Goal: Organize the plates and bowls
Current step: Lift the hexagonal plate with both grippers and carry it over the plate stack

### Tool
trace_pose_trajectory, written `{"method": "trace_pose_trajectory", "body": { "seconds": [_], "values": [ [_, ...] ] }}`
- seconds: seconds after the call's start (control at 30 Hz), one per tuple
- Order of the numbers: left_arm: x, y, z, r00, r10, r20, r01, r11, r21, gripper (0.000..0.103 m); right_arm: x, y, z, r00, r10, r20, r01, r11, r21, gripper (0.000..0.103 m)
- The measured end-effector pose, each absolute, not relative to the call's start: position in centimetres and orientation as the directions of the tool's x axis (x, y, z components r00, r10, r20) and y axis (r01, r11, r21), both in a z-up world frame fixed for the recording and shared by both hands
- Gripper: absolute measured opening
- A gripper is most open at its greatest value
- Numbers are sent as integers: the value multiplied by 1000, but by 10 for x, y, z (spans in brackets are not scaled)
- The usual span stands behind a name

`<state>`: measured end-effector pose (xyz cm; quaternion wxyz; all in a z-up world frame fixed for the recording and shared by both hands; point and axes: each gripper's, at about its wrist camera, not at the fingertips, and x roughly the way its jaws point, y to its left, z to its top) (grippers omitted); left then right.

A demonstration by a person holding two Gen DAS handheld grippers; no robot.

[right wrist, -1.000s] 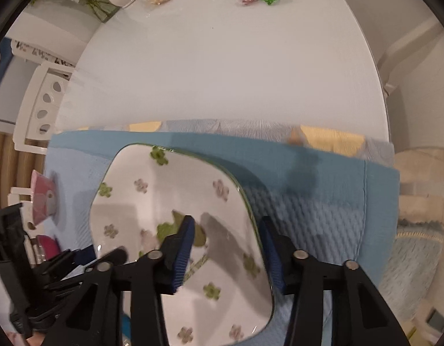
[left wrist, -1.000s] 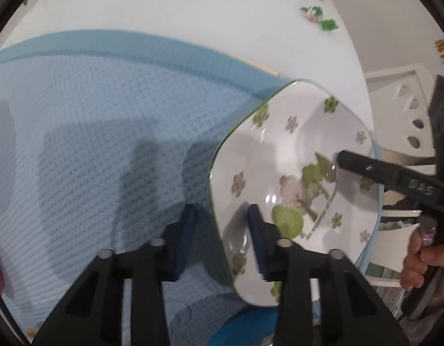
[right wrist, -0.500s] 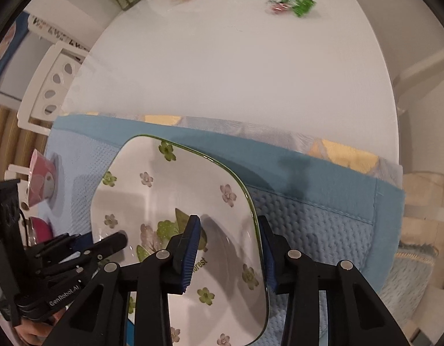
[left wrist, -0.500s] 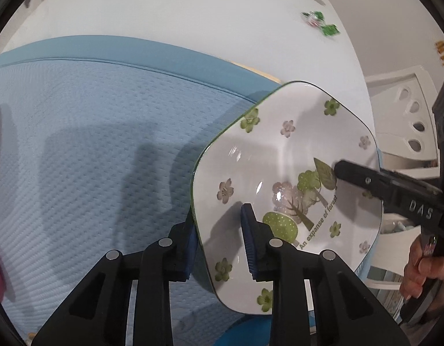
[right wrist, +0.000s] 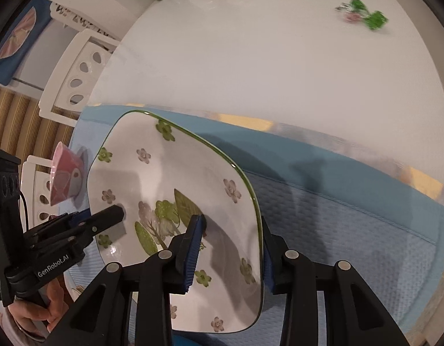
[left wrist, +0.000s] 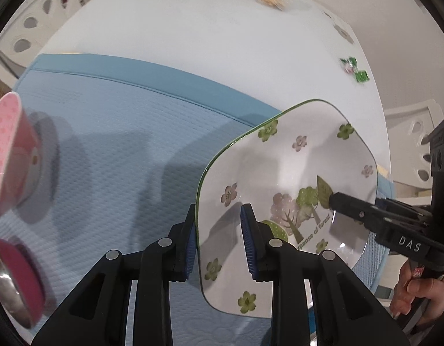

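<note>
I angle my left gripper (left wrist: 219, 242) steeply down, pinching the floral plate's (left wrist: 291, 173) rim; my right gripper (right wrist: 230, 248) clamps the opposite rim.

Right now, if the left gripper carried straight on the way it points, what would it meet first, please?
The left gripper straddles the flowered plate's rim, so the plate would go deeper between its jaws. Beyond that, probably the blue mat below, though depth is hard to judge.
</note>
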<state>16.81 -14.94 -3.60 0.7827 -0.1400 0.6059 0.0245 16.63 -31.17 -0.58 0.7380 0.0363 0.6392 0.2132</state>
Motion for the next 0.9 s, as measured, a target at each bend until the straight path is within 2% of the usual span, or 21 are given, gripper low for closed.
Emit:
{"method": "trace_pose_trajectory", "body": {
  "seconds": [0.23,0.9],
  "values": [
    [156,-123,-30,264,-126,-956,-225,956,-188,25,162,-287,0,66,399,-914,-277,888,368,37],
    [117,-83,-21,262,-157,-952,-265,937,-228,25,137,-232,12,22,384,-923,-274,890,364,37]
  ]
}}
